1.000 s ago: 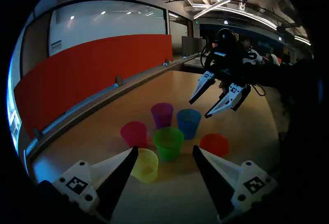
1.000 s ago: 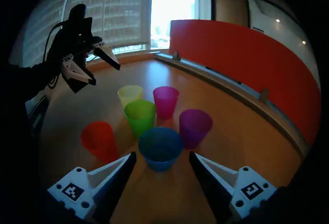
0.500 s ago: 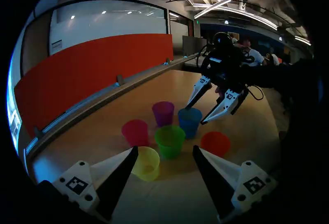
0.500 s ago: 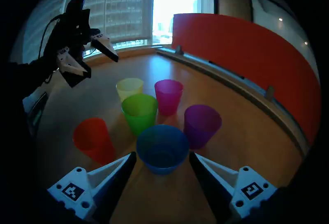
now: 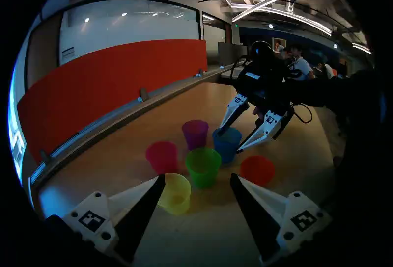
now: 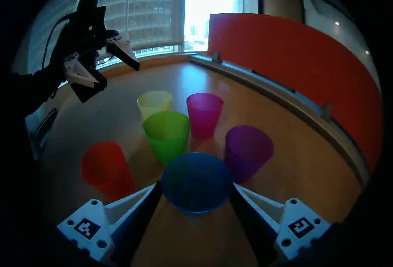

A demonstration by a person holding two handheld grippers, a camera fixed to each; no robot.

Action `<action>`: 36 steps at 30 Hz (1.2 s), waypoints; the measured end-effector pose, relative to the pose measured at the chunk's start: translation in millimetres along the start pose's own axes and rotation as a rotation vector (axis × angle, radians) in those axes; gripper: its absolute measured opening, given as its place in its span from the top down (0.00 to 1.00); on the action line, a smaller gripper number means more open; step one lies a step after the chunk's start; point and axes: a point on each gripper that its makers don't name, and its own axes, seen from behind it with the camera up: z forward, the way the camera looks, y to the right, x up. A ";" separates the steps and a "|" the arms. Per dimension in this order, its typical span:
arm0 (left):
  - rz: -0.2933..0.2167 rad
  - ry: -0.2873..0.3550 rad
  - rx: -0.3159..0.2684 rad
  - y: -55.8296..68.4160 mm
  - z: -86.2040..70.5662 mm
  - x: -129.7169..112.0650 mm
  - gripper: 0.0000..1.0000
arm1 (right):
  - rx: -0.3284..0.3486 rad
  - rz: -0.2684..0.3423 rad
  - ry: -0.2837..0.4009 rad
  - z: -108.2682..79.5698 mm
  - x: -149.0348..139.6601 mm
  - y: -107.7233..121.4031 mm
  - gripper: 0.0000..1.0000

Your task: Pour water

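Jaws of the right gripper [image 6: 194,184] stand apart, straddling the blue cup [image 6: 196,196] on the counter [image 6: 299,169]; wall contact cannot be confirmed. Left gripper [image 5: 196,176] jaws also stand apart, raised and facing the yellow cup [image 5: 174,194] and green cup [image 5: 202,166]. Step in hand: grasp approach. Next move likely requires closing squarely on the cup wall, then lifting it upright without squeezing hard.

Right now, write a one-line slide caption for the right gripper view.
Open right gripper flanking a blue cup, five other coloured cups behind it on a wooden table.
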 end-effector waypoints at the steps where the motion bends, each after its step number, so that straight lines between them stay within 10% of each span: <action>1: -0.001 0.000 0.000 -0.1 -0.3 -0.1 0.01 | -0.001 0.000 0.001 0.4 0.2 0.0 0.01; 20: -0.005 -0.002 -0.001 -0.3 -2.6 -1.6 0.01 | -0.010 0.025 0.018 -5.4 1.6 3.3 0.09; 36: -0.006 0.007 0.001 5.1 -3.3 4.7 0.01 | -0.043 0.023 0.111 -49.5 33.3 3.8 0.09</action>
